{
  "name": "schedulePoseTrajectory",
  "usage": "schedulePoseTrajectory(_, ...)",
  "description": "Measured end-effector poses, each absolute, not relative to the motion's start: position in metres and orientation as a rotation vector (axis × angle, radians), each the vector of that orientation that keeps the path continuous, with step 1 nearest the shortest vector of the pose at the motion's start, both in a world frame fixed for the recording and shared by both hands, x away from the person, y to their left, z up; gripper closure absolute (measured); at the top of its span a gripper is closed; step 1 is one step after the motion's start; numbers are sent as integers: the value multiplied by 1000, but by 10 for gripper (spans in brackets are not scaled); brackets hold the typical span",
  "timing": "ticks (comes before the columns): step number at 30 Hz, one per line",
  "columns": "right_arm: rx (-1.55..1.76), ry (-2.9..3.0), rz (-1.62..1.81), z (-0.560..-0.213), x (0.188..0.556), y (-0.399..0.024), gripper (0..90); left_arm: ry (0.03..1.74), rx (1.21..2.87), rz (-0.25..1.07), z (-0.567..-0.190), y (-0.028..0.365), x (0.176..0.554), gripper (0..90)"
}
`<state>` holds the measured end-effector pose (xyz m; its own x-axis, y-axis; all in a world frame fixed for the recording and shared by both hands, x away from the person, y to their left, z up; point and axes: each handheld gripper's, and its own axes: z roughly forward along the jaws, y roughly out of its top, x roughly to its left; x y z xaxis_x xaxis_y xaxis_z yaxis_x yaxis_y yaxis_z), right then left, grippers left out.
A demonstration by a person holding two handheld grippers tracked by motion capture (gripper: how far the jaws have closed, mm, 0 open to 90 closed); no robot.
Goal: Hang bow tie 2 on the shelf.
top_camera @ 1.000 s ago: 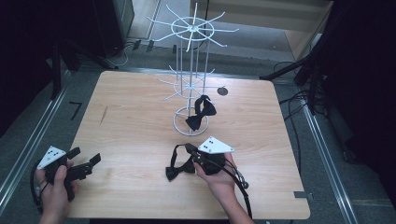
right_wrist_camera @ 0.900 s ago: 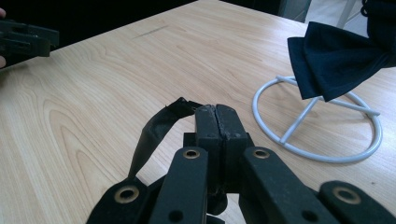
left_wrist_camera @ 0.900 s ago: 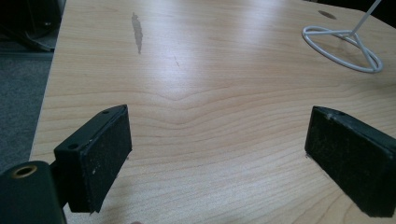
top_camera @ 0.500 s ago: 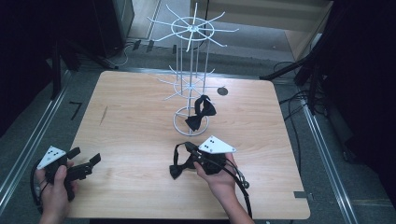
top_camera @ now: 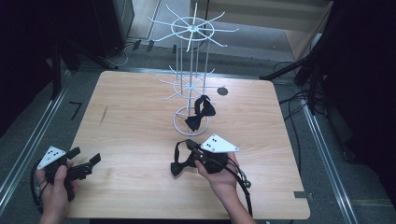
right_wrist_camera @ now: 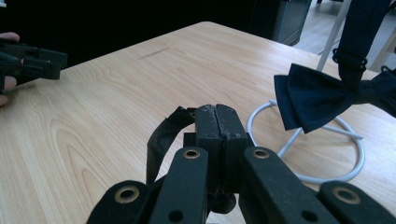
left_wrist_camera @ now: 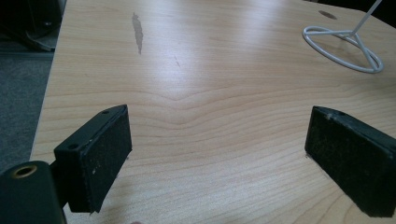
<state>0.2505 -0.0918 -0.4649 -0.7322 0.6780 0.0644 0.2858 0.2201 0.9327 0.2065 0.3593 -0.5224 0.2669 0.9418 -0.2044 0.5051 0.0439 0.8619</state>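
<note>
A white wire display rack (top_camera: 191, 32) stands at the back middle of the wooden table (top_camera: 130, 121). On its lower part, just over the base ring (top_camera: 178, 125), hangs a dark bow tie (top_camera: 200, 113), which looks navy (right_wrist_camera: 306, 100) in the right gripper view. My right gripper (top_camera: 189, 143) is in front of the rack, shut on the strap (right_wrist_camera: 158, 140) of a second black bow tie (top_camera: 180, 165) that droops to the table. Its jaws (right_wrist_camera: 217, 122) are pressed together. My left gripper (top_camera: 91, 163) hovers open over the front left corner, its pads (left_wrist_camera: 105, 154) wide apart over bare wood.
The rack's arms spread out over the far half of the table, and its base ring (left_wrist_camera: 343, 49) rests on the wood. A dark round hole (top_camera: 222, 91) sits near the back right. Cables (top_camera: 243, 191) trail from the right gripper. Grey floor and metal rails border the table.
The right gripper has drawn the black bow tie slightly up and to the right. The left gripper has stayed where it was.
</note>
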Motion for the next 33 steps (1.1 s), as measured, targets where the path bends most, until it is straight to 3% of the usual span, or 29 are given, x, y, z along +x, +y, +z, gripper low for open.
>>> schedulePoseTrajectory(33, 864, 2053, 1558, -430, 256, -98, 900, 1369, 1592, 579, -523, 359, 207, 78)
